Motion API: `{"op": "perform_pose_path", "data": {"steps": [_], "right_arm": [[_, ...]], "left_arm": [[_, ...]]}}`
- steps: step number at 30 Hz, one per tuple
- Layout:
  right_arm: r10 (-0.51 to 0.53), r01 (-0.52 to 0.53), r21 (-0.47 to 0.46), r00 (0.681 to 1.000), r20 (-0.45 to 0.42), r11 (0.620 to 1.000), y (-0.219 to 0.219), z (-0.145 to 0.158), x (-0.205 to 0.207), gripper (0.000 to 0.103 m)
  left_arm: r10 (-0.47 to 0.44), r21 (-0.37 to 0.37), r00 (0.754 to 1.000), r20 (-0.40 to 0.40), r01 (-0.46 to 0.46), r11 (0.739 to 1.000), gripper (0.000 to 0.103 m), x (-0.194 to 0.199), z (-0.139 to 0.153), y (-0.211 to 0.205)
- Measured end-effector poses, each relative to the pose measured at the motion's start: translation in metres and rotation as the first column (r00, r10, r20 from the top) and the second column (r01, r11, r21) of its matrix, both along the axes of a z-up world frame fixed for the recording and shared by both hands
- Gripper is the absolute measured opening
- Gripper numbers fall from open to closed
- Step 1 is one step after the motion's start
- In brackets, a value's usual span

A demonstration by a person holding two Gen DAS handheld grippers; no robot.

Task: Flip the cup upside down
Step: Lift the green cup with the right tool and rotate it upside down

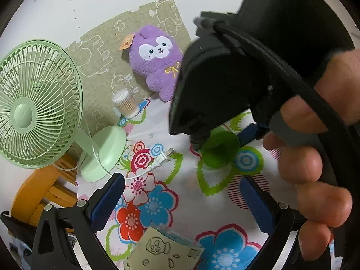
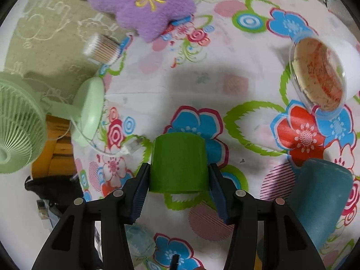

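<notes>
A green cup sits between the blue pads of my right gripper, which is shut on its sides and holds it over the flowered tablecloth. In the left wrist view the same cup shows partly hidden under the black body of the right gripper and the hand that holds it. My left gripper is open and empty, low over the cloth, short of the cup.
A green desk fan with a white cable stands at the left. A purple plush, a jar of cotton swabs, a lidded bowl, a teal object and a paper pack lie around.
</notes>
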State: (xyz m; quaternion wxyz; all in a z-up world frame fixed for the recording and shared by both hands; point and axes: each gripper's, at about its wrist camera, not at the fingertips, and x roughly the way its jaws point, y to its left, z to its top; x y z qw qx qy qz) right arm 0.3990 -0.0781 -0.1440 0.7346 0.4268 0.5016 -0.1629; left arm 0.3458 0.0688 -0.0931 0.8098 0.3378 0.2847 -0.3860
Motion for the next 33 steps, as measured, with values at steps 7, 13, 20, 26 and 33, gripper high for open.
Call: {"op": "perform_pose_path", "data": {"steps": [7,13,20,26,33], "right_arm": [[0.054,-0.053,-0.033,0.998,0.040,0.998,0.004,0.022,-0.020,0.055],[0.119,-0.115,-0.072,0.991,0.061,0.991,0.009,0.037,-0.050,0.055],[0.246,-0.230,-0.161,0.966,0.085,0.960,0.023,0.056,-0.101,0.055],[0.344,-0.321,-0.233,0.937,0.066,0.918,0.032,0.057,-0.150,0.055],[0.441,-0.417,-0.308,0.898,0.009,0.855,0.047,0.042,-0.200,0.055]], "left_arm": [[0.006,-0.027,1.000,0.005,-0.006,1.000,0.103,-0.023,0.012,0.003],[0.007,-0.061,1.000,0.007,-0.006,0.998,0.103,-0.057,0.022,0.010],[0.052,-0.099,0.997,-0.053,-0.057,0.993,0.103,-0.099,0.024,0.021],[0.115,-0.154,0.982,-0.152,-0.138,0.978,0.103,-0.134,0.022,0.037],[0.162,-0.183,0.950,-0.267,-0.215,0.959,0.103,-0.171,0.017,0.051]]}}
